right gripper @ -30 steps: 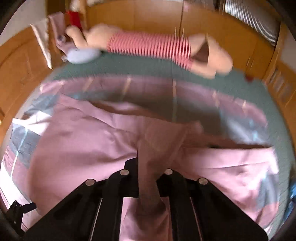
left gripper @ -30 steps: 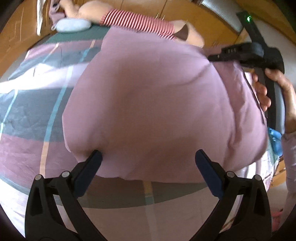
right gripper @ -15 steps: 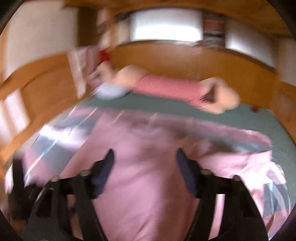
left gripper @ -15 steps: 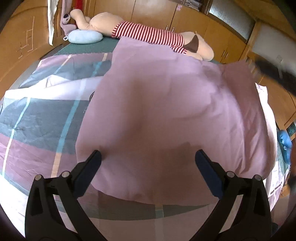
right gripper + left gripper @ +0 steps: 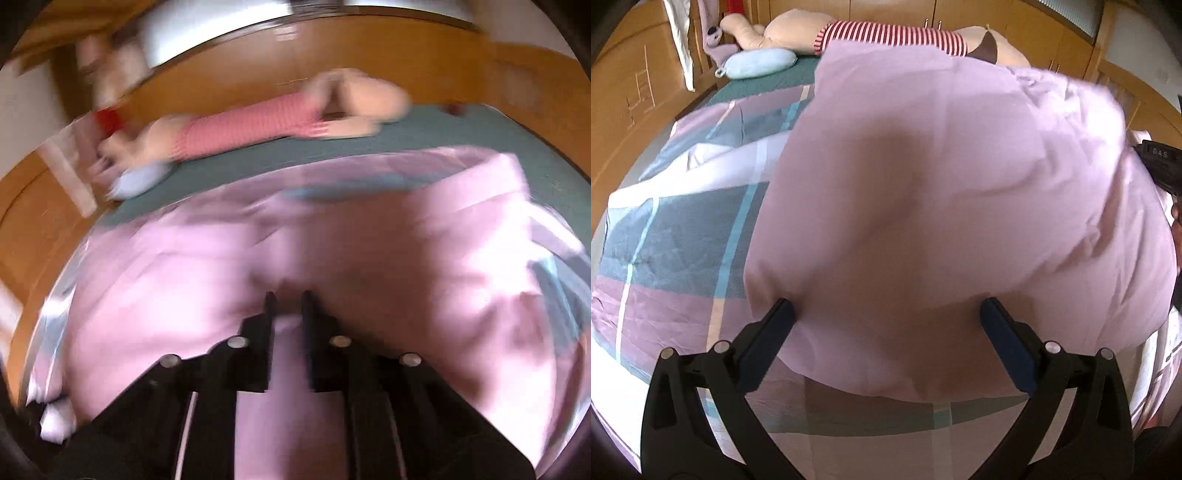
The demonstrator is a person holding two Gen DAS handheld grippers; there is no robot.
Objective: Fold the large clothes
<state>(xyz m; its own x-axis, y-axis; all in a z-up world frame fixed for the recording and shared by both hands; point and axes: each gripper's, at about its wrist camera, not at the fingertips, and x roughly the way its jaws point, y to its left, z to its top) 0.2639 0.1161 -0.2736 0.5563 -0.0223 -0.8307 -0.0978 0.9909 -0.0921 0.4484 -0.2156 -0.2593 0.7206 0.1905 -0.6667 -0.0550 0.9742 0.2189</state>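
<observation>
A large pink cloth (image 5: 942,192) lies spread over the bed, its near edge rounded and lying toward me. My left gripper (image 5: 886,314) stands open just above that near edge, with both fingers resting over the fabric and nothing pinched. At the cloth's right side, the black body of my right gripper (image 5: 1160,162) shows at the frame edge. The right wrist view is blurred. In it the right gripper (image 5: 288,299) has its jaws closing to a narrow gap. A puckered fold of the pink cloth (image 5: 461,258) sits between them.
A plaid bedcover (image 5: 683,229) lies under the cloth. A long plush toy in a red-striped shirt (image 5: 886,33) and a pale blue pillow (image 5: 757,64) lie along the bed's far end. Wooden cabinets (image 5: 628,74) surround the bed. A hand (image 5: 1176,218) shows at the right.
The right gripper let go of the cloth, opened and swung aside, then closed again on a fold of it. The billowed cloth has settled on the bed. The left gripper stayed open.
</observation>
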